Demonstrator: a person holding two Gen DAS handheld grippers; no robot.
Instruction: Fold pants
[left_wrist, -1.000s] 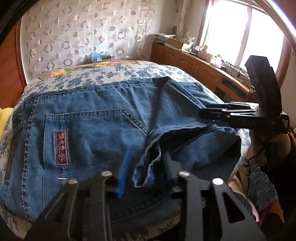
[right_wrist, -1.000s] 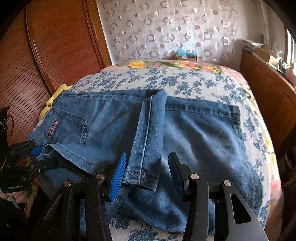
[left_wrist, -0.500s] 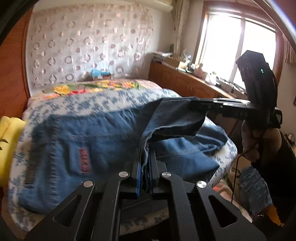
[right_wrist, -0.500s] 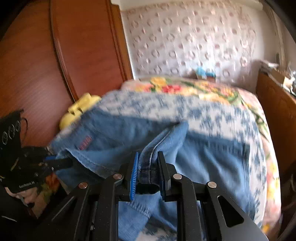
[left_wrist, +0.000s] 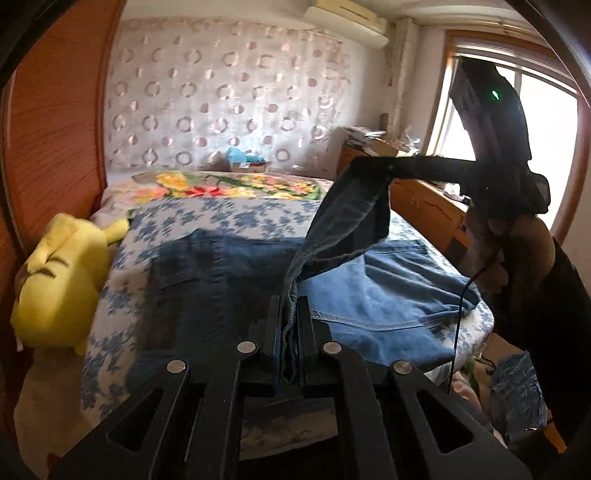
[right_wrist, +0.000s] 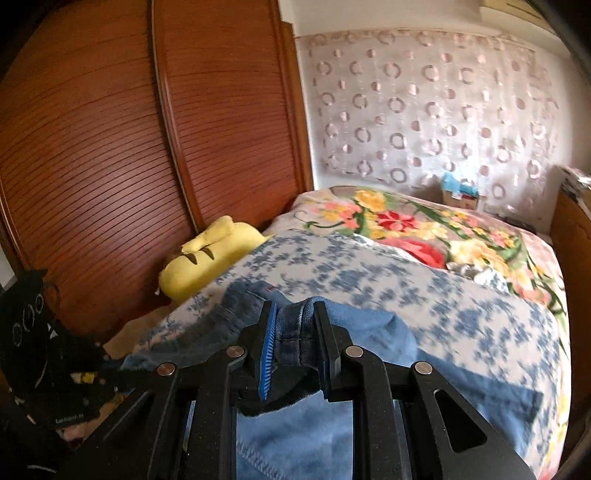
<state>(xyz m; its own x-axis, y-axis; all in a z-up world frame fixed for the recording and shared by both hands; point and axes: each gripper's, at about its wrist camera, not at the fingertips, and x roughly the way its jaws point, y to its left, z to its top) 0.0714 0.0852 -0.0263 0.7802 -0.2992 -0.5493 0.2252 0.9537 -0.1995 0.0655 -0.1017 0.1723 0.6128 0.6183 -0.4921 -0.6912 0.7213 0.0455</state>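
Observation:
Blue denim pants (left_wrist: 236, 280) lie on the bed, part folded. My left gripper (left_wrist: 289, 321) is shut on the edge of the pants' leg end and holds it above the bed. My right gripper (right_wrist: 295, 332) is shut on the hem at the other corner (right_wrist: 295, 325). In the left wrist view the right gripper (left_wrist: 391, 168) shows at the upper right, with the lifted denim flap (left_wrist: 347, 218) hanging between the two. The left gripper shows at the lower left of the right wrist view (right_wrist: 55, 369).
A yellow plush toy (left_wrist: 59, 280) lies at the bed's left edge, against the wooden sliding wardrobe (right_wrist: 110, 147). The bed has a blue-flowered sheet (right_wrist: 388, 280) and a bright floral blanket (left_wrist: 229, 186) at the far end. A wooden cabinet (left_wrist: 424, 206) stands under the window on the right.
Both grippers closed on the leg end of the pants and lifted it up off the bed, carrying it toward the far end. The views tilted upward.

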